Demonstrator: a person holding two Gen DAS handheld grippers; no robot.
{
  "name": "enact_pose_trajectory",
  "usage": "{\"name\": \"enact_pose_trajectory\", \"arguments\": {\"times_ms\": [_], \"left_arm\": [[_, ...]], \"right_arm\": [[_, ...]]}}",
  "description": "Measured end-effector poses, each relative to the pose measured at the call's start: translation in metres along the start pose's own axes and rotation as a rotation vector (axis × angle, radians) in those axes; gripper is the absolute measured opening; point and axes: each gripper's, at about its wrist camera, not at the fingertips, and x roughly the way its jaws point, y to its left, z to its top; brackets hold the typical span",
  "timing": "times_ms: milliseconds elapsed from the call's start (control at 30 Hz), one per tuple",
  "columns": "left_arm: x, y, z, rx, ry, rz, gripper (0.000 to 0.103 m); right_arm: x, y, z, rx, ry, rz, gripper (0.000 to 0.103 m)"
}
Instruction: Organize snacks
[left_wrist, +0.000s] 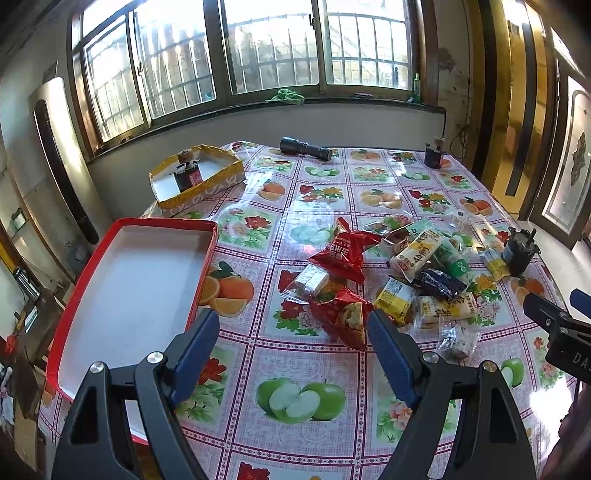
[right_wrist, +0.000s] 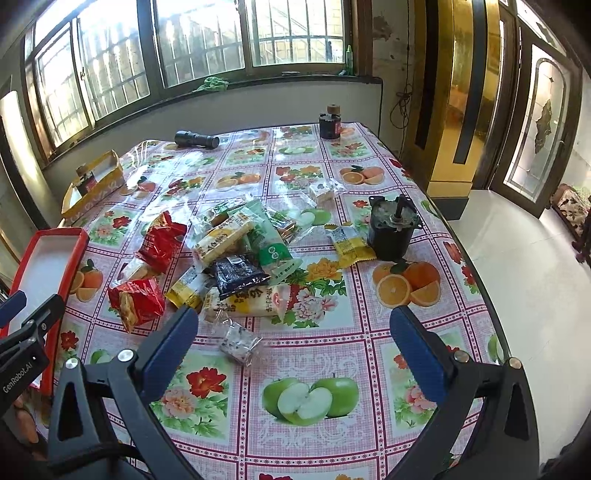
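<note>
Left gripper (left_wrist: 291, 334): was spread, empty.
Right gripper (right_wrist: 293, 326): was spread, empty.
Advice: best to pinch the near red pack (left_wrist: 341, 317) mid-body, then lift into the red tray (left_wrist: 201, 258).

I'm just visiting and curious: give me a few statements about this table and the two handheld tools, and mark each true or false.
1. The red tray holds no snacks. True.
2. The left gripper grips a red packet. False: its jaws stand open, holding nothing.
3. A flashlight lies on the table near the window. True.
4. The snack pile sits inside the yellow box. False: the snacks lie loose on the tablecloth; the box holds a small dark bottle.
5. The right gripper is open. True.
</note>
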Motion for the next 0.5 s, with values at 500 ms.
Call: {"name": "enact_pose_trajectory", "arguments": {"times_ms": [500], "left_arm": [[0.0032,0.0044,-0.0027,-0.001,0.012,0.002,0.083]], "right_arm": [[-0.0008,0.0033,-0.0053,-0.017,0.010,0.010,0.103]]}}
